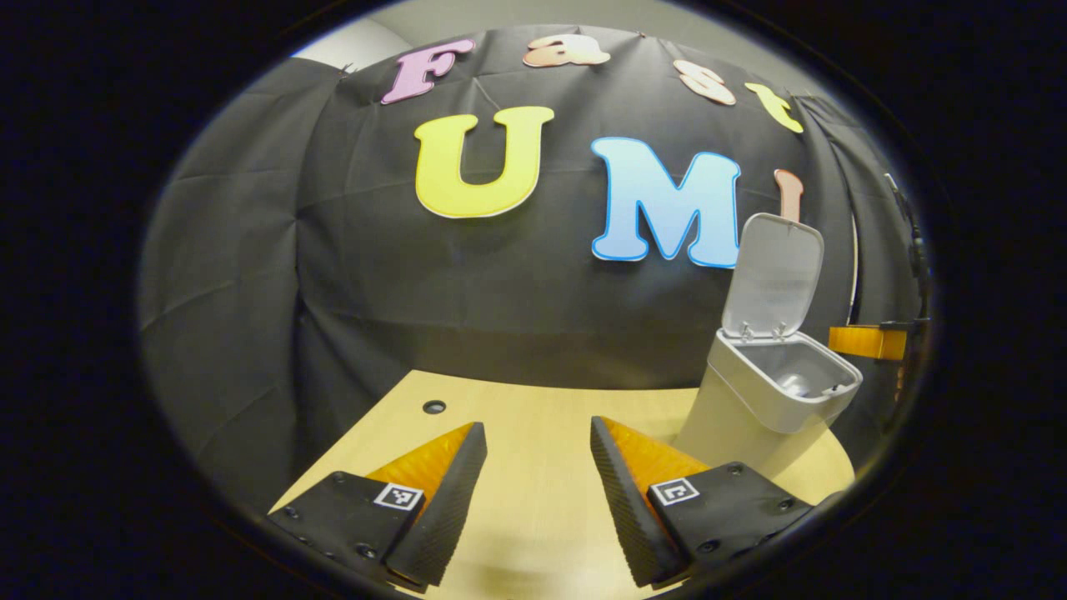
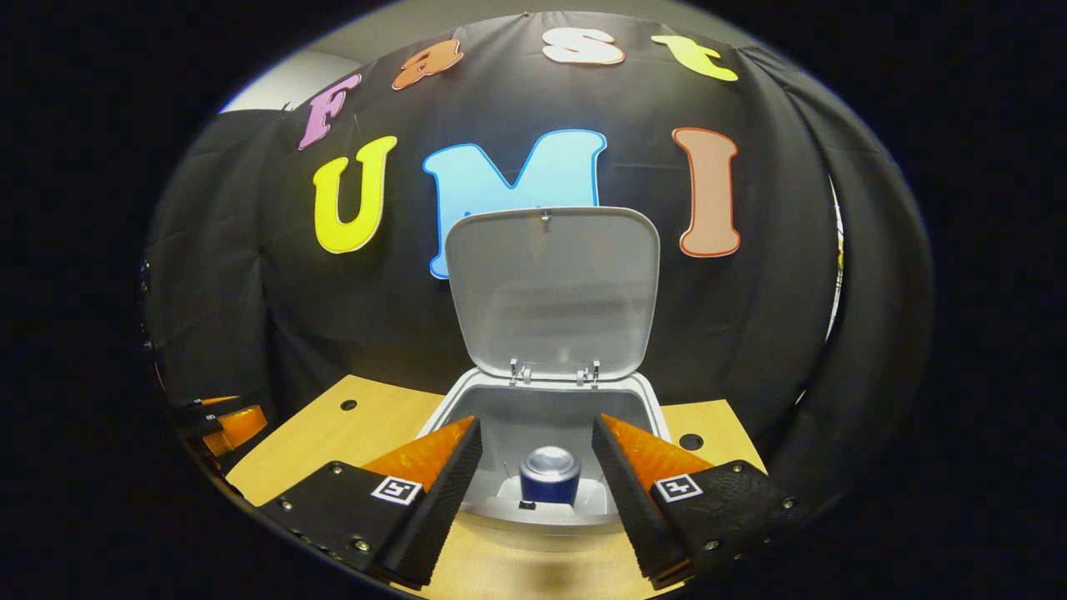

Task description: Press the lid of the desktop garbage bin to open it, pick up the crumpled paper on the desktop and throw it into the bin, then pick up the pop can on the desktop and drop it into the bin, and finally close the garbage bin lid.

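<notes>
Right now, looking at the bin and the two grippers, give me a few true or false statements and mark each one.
1. The bin lid stands open. True.
2. The pop can lies on the desktop. False: it stands inside the garbage bin.
3. The right gripper is shut on the can. False: its jaws are apart and hold nothing.
4. The left gripper is open above the desktop. True.
5. In the left gripper view the bin sits left of the fingers. False: it is to their right.

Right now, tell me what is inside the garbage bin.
In the right gripper view a pop can stands upright inside the garbage bin, under its raised lid. The can and the bin's walls cover the bottom, so the crumpled paper cannot be confirmed.
</notes>
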Available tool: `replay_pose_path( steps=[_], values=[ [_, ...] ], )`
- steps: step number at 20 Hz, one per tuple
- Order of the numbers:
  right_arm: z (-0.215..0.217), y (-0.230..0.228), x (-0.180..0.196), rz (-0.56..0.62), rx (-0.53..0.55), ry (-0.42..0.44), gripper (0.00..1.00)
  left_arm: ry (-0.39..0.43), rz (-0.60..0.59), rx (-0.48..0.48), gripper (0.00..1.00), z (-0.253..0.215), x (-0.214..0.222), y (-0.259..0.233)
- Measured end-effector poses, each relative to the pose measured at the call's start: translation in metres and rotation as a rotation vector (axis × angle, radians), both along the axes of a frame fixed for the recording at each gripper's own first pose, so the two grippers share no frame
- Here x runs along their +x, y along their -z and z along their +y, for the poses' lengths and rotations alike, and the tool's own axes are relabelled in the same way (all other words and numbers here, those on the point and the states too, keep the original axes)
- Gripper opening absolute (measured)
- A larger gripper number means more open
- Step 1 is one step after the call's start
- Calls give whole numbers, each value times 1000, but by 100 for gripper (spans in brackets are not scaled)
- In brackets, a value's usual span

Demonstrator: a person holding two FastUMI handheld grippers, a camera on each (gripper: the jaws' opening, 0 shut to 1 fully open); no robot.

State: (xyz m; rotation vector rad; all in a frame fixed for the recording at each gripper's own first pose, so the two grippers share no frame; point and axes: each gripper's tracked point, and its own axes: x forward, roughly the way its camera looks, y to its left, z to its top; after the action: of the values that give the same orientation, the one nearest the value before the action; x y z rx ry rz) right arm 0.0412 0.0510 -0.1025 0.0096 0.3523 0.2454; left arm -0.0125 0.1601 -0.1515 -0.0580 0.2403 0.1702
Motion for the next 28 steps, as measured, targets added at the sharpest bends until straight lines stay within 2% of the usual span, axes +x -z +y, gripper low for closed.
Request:
replay_pose_path(
  steps=[10, 11, 13, 15, 16, 18, 21, 22, 24, 28],
  values=[
    [-5, -26, 9, -42, 31, 13, 86, 18, 8, -14, 87, -8, 2, 1],
    [-5, -31, 11, -51, 34, 16, 86, 18, 9, -17, 84, -8, 2, 1],
    [-7, -40, 17, -69, 40, 21, 86, 20, 11, -19, 82, -8, 2, 2],
    [-7, -53, 24, -93, 42, 22, 86, 24, 15, -20, 87, -9, 2, 3],
    [-7, -60, 28, -105, 44, 20, 86, 26, 17, -24, 82, -10, 2, 3],
    [-3, -75, 38, -136, 40, 15, 86, 27, 20, -25, 87, -10, 3, 4],
    [0, -96, 54, -174, 34, 11, 86, 27, 26, -19, 84, -7, 5, 5],
    [2, -101, 59, -184, 35, 11, 86, 26, 29, -18, 87, -6, 5, 6],
    [3, -116, 69, -214, 30, 9, 86, 22, 36, -18, 84, -4, 6, 8],
    [2, -143, 87, -269, 30, 20, 86, 21, 43, -25, 87, -3, 10, 12]
  ],
)
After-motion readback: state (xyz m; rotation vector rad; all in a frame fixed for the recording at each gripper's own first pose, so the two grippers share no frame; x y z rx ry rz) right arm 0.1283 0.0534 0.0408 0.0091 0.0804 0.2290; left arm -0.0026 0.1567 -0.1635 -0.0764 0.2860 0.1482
